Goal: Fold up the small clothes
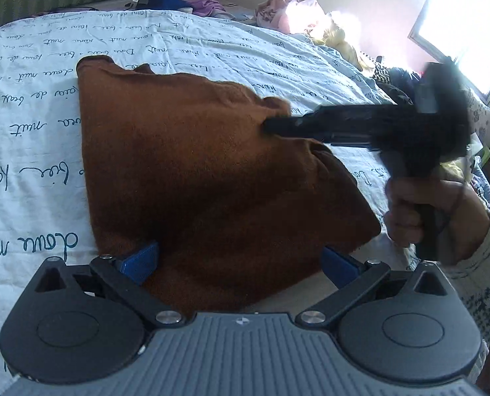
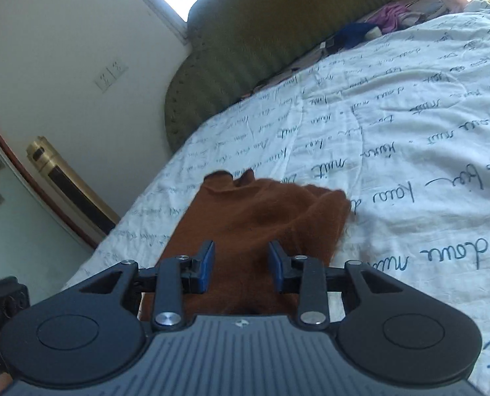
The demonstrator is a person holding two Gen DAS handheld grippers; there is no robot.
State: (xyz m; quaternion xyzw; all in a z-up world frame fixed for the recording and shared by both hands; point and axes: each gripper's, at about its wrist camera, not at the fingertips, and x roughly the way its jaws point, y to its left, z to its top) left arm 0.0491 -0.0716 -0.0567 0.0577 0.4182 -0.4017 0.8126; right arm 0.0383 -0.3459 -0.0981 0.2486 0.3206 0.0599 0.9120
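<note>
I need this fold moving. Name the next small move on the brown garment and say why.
Probably close the left tongs on the near hem of the brown garment: it lies between their wide-open fingers, ungripped. The right tongs sit open over the bunched right edge, so nothing holds the cloth yet.

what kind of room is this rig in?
Almost certainly a home bedroom: a bed with a script-printed duvet, a green padded headboard, and loose clothes heaped along the far edge near a window.
</note>
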